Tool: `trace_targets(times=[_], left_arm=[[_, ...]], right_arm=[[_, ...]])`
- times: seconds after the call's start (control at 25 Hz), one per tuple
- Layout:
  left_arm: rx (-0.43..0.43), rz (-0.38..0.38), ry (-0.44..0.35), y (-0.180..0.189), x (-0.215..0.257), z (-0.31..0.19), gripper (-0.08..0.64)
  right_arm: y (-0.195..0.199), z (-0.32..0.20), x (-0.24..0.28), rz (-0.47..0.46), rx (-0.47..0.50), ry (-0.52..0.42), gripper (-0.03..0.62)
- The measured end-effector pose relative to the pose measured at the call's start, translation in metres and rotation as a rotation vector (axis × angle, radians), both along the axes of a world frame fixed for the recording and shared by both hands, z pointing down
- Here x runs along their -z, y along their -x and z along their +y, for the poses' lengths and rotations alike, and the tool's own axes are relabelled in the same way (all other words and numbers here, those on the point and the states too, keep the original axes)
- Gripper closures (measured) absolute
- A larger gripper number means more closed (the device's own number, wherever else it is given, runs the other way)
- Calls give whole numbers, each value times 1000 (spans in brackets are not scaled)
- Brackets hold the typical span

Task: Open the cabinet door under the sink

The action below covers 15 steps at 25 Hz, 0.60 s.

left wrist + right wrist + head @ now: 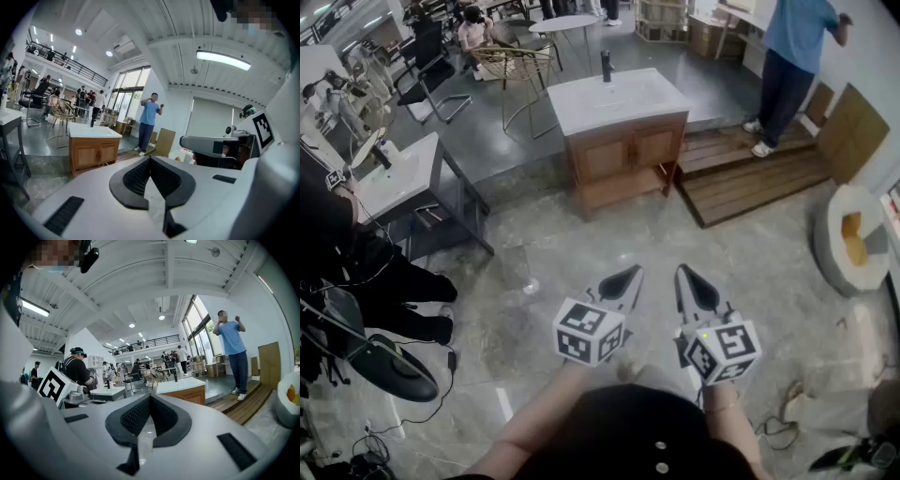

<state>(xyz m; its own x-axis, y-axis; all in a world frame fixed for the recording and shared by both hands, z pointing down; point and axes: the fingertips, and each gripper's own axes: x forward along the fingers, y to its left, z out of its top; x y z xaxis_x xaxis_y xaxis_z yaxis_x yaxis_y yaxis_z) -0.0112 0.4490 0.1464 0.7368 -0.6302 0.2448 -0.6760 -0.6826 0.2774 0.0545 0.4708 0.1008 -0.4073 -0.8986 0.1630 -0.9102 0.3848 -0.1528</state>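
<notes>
A wooden vanity cabinet [623, 155] with a white sink top [614, 97] and a black tap [606, 66] stands across the floor from me. Its two doors [628, 155] are closed. The cabinet [93, 152] also shows small at the left of the left gripper view, and the cabinet [185, 392] sits at centre in the right gripper view. My left gripper [630, 275] and right gripper [687, 273] are held side by side low in the head view, both shut and empty, well short of the cabinet.
A person in a blue shirt [792, 66] stands on a wooden platform [750, 173] right of the cabinet. A second sink stand [403, 178] is at left, beside a seated person in black [366, 272]. Chairs [511, 70] stand behind. A round white seat [853, 234] is at right.
</notes>
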Motion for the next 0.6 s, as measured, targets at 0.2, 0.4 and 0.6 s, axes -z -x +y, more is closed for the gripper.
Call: trace_targets(times=[0.2, 0.4, 0.6], left_arm=[[-12, -7, 3, -7, -3, 2, 549], [-22, -15, 6, -10, -4, 2, 549], [-17, -6, 15, -16, -6, 1, 551]], right_arm=[[-4, 1, -12, -10, -2, 27, 600], [2, 1, -16, -2, 16, 36, 600], [-1, 1, -19, -34, 1, 53, 600]])
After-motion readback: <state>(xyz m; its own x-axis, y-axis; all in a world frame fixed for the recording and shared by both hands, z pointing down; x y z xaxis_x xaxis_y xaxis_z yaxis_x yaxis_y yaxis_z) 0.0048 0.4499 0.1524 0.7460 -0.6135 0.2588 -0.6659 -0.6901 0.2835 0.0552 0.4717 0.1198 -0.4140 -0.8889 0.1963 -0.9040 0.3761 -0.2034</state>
